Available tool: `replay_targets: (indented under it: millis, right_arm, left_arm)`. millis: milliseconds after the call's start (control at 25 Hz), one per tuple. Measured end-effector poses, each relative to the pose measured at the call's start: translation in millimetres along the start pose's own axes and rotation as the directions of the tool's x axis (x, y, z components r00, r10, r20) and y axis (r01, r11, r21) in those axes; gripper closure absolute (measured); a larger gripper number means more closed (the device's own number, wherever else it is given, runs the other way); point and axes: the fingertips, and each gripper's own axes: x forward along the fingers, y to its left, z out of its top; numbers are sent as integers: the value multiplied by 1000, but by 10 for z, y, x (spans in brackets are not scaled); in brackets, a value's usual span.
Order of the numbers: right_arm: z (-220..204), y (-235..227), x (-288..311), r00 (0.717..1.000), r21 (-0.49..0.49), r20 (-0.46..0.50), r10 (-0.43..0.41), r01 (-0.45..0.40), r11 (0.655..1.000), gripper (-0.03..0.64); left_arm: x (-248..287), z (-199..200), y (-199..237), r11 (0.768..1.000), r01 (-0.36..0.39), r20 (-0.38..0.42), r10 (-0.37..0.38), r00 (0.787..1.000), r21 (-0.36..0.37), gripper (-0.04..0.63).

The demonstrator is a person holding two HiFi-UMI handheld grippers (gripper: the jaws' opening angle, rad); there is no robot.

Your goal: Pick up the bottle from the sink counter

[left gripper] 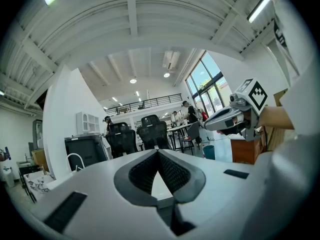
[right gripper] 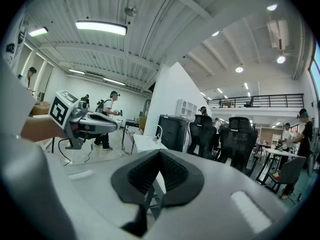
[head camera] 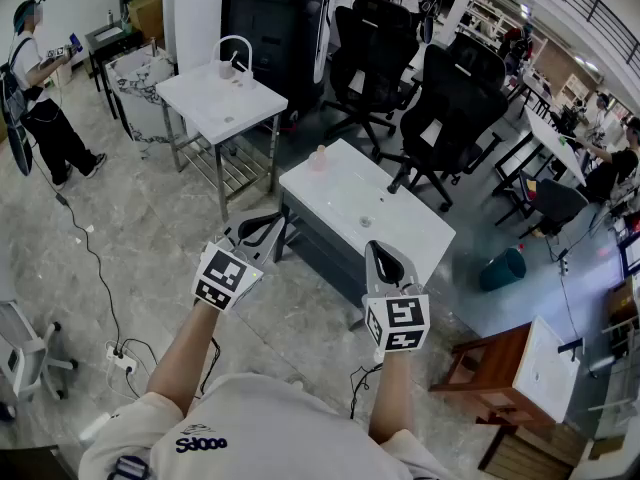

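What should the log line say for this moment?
stage: pre-grasp | left tool: shut, empty | right tool: shut, empty | bottle: on sink counter, untouched

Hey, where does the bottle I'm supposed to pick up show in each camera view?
Head view: the bottle stands at the far left corner of the white sink counter.
Left gripper view: not in it.
Right gripper view: not in it.
Shared landmark: the black office chairs beyond the counter, also in the left gripper view and the right gripper view.
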Motion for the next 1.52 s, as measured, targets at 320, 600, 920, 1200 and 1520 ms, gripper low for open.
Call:
replay_targets:
  millis: [320, 600, 920, 1200, 1520]
  right_arm:
    - [-34, 164, 52, 1000, 19, 9, 1, -2, 1000, 607]
    - [-18, 376, 63, 998, 96, 60, 3, -9, 995, 607]
    - [-3, 572, 167, 998, 112, 58, 6, -13, 994, 607]
    - [-71, 428, 360, 998, 150, 57, -22, 13, 989, 607]
    - [-199, -11, 861, 999, 141, 42, -12, 6, 990, 607]
  left_arm:
    - [-111, -151, 159, 1000, -8, -4, 8, 1000, 4, 589]
    - [-246, -258, 259, 1000, 21, -23, -21, 1000, 4, 589]
    - [-304, -331, 394, 999, 43, -18, -43, 999, 0, 589]
    - [-124, -510, 514, 998, 52, -44, -53, 998, -17, 589]
    - [468, -633, 742, 999, 44, -59, -45, 997, -15, 589]
